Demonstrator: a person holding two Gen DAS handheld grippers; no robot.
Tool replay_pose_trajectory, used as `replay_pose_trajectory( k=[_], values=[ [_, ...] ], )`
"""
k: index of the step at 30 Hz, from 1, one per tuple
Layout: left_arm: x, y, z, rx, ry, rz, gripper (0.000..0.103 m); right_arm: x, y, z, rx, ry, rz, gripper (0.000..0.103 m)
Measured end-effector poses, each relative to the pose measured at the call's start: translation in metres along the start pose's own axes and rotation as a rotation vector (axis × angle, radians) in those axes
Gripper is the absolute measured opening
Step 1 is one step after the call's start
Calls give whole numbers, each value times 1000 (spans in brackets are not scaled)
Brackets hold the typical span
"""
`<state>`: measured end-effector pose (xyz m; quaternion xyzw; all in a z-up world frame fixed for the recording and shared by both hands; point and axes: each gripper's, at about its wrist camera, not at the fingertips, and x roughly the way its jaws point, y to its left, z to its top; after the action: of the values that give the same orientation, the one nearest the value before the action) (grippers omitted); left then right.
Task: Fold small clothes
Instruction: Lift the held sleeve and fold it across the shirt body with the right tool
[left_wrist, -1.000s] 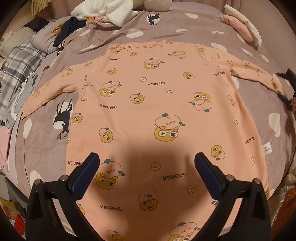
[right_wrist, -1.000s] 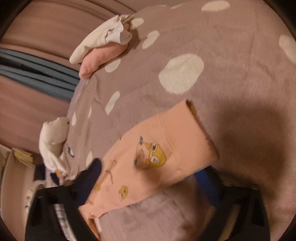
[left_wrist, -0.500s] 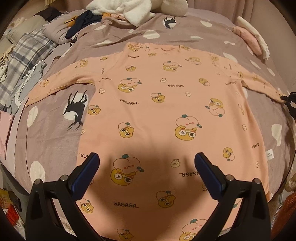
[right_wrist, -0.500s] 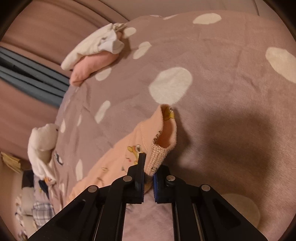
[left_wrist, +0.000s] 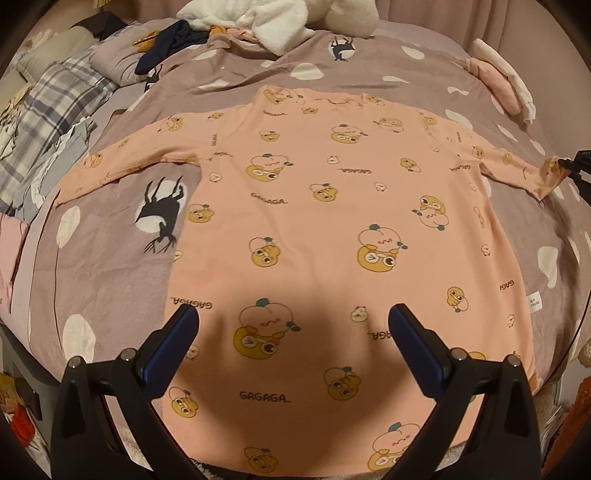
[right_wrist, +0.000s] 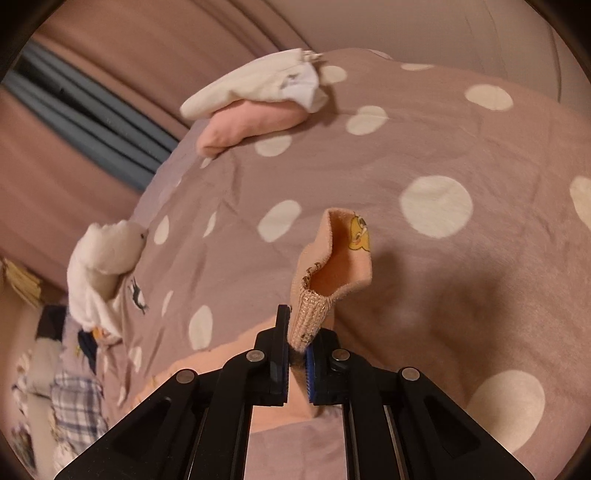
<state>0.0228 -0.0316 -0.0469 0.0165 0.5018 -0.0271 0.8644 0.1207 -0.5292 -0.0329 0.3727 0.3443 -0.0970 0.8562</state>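
The pink top (left_wrist: 332, 229) lies flat on the spotted bedspread (left_wrist: 110, 280), its cuff (right_wrist: 314, 306) thinly pinched by the right gripper (right_wrist: 297, 360), the left gripper (left_wrist: 293, 325) gaping above the hem, so a tug could slip the cuff free

L wrist cam: high over shirt (left_wrist: 332, 229), facing headboard. R wrist cam: close on cuff (right_wrist: 332, 273); both share it.

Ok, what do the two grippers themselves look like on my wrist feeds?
Both look alike. The left gripper has matte black angular finger arms with round silver screw heads and dark blue pads on the inner faces. The right gripper shows the same black frame with triangular cut-outs, silver screws and a blue ribbed pad. No cables, markings or sleeves are visible.
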Motion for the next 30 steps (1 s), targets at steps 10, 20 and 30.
replay_pose_trajectory(
  k=[10,20,30],
  values=[
    [-10,32,-7,-66,-19,6,102,7,61,-17,-119,33,49,8],
    [-12,74,-14,-176,-23,-6,102,26,127,-47,-234,86,69,8],
    [-11,109,-23,-222,-16,6,102,52,190,-87,-320,151,106,8]
  ],
)
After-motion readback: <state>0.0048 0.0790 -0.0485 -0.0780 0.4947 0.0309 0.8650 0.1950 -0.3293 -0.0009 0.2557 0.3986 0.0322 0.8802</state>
